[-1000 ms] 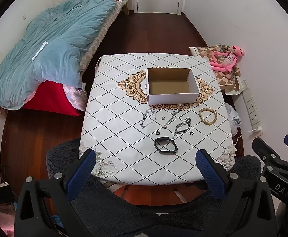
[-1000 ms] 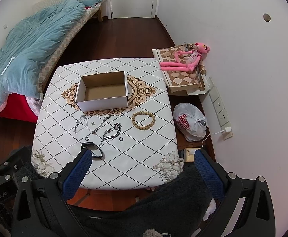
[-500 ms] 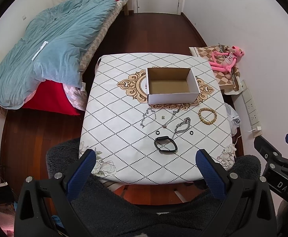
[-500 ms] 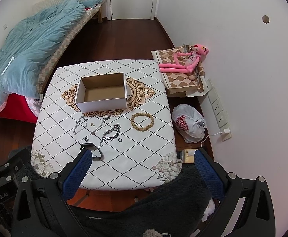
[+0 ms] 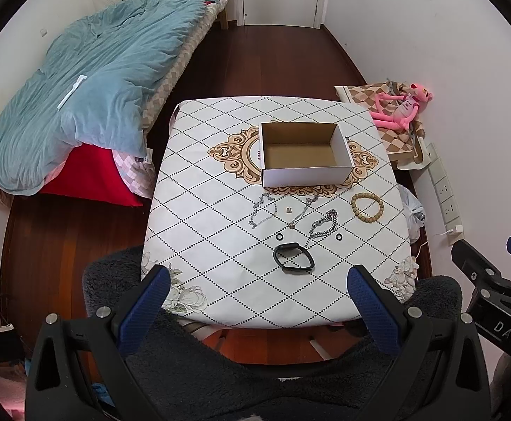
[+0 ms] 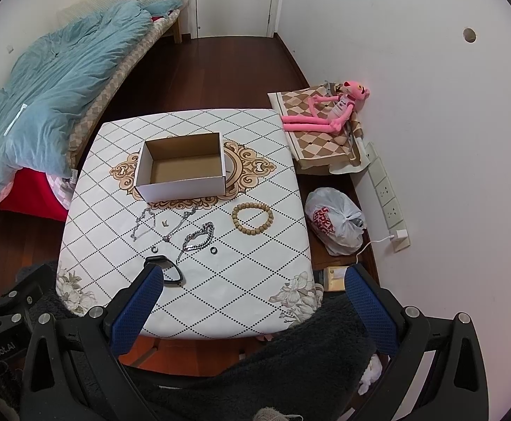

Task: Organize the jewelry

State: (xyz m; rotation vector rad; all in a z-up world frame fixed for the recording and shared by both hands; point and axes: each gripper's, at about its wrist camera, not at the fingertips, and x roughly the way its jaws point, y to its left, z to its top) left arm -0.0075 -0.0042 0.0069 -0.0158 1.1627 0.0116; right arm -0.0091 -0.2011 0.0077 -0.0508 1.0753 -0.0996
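Observation:
An empty white cardboard box (image 5: 304, 154) (image 6: 181, 166) stands in the middle of a patterned table (image 5: 220, 238) (image 6: 241, 273). In front of it lie a wooden bead bracelet (image 5: 367, 207) (image 6: 252, 218), a silver chain bracelet (image 5: 323, 224) (image 6: 199, 236), two thin silver chains (image 5: 263, 210) (image 6: 144, 224), two small black rings (image 5: 280, 236) (image 6: 214, 251) and a black band (image 5: 293, 262) (image 6: 171, 273). My left gripper (image 5: 257, 301) and right gripper (image 6: 252, 301) are both open and empty, held high before the table's near edge.
A bed with a blue quilt (image 5: 90, 105) is to the left. A pink plush toy (image 6: 329, 112) lies on a checked cloth by the right wall. A white plastic bag (image 6: 336, 224) sits on the floor. A dark fuzzy seat (image 5: 255, 368) is below the grippers.
Both views have shifted very slightly; the right gripper drifted a little. Nothing on the table has moved.

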